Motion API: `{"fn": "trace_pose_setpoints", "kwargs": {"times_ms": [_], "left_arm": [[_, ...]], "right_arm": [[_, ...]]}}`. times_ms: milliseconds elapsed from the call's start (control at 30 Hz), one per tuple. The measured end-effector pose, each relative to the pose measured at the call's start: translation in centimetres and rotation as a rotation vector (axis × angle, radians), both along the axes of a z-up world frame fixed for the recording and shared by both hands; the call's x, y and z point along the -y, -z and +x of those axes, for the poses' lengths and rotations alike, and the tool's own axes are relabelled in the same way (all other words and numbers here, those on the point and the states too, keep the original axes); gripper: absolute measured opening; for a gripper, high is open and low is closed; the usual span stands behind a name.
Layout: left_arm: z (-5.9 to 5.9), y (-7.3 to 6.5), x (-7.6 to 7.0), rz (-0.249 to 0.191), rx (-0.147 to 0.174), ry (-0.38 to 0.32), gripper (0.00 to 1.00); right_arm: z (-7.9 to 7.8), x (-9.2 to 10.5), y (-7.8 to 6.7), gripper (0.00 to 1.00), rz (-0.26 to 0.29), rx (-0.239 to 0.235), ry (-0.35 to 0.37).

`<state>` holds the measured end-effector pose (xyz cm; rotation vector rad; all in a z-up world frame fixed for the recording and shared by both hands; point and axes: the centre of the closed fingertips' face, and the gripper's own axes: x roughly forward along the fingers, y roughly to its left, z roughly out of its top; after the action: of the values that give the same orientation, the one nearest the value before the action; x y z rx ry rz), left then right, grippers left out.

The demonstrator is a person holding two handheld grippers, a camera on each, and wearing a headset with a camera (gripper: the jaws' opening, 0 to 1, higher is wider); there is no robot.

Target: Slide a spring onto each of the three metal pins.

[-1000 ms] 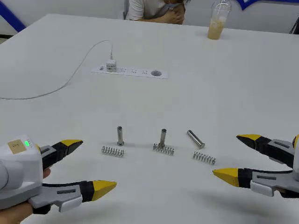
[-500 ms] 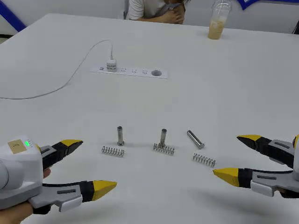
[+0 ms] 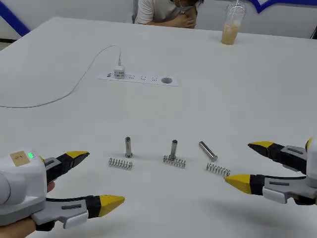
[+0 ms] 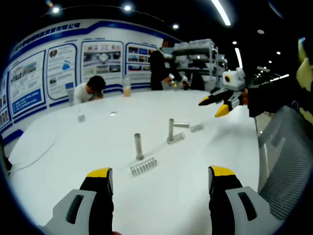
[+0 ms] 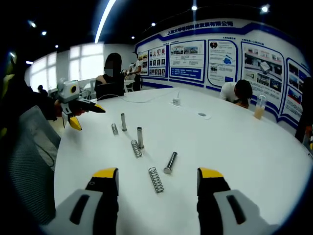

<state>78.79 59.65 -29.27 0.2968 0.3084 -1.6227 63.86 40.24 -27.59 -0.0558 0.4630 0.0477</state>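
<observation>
Three smooth steel pins on the white bench [image 3: 223,94]: left pin [image 3: 128,147] and middle pin [image 3: 174,148] stand upright, right pin [image 3: 208,150] lies flat. A coiled wire spring lies just in front of each: left spring [image 3: 120,163], middle spring [image 3: 174,161], right spring [image 3: 218,170]. Left tool [image 3: 101,177] and right tool [image 3: 241,162] both released, jaws spread, holding nothing. At the far edge, a clear plastic cup [image 3: 230,25] holds a pale drink.
</observation>
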Motion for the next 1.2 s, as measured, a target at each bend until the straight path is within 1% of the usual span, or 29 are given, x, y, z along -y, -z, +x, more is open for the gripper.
{"fn": "trace_pose_setpoints", "kwargs": {"times_ms": [67, 133, 433, 633, 700, 867, 933, 1133, 1200], "left_arm": [[-0.1, 0.0, 0.0, 0.001, 0.000, 0.001, 0.81], [-0.1, 0.0, 0.0, 0.001, 0.000, 0.001, 0.81], [-0.2, 0.2, -0.1, 0.001, -0.002, -0.002, 0.81], [-0.1, 0.2, -0.2, 0.001, -0.004, -0.007, 0.81], [-0.1, 0.2, -0.2, 0.000, -0.006, -0.007, 0.81], [-0.1, 0.2, -0.1, -0.002, -0.008, -0.007, 0.80], [-0.1, 0.3, -0.1, -0.002, -0.010, -0.008, 0.80], [0.0, 0.5, -0.2, -0.002, -0.014, -0.012, 0.80], [0.1, 0.6, -0.2, 0.000, -0.014, -0.012, 0.80]], "right_arm": [[0.4, 0.3, 0.0, 0.64, -0.002, -0.013, -0.001], [0.8, 0.4, -0.1, 0.64, 0.001, -0.015, -0.004], [3.4, 0.9, -0.4, 0.61, -0.019, -0.045, -0.027], [5.0, 1.4, 0.0, 0.57, -0.029, -0.085, -0.013], [5.5, 1.4, 0.0, 0.55, -0.032, -0.088, -0.012], [6.5, 1.5, 0.7, 0.50, -0.042, -0.124, -0.009], [6.8, 1.7, 1.0, 0.49, -0.064, -0.140, -0.011], [7.7, 2.1, 2.0, 0.43, -0.057, -0.176, 0.003], [7.8, 2.2, 2.4, 0.41, -0.059, -0.195, 0.014]]}}
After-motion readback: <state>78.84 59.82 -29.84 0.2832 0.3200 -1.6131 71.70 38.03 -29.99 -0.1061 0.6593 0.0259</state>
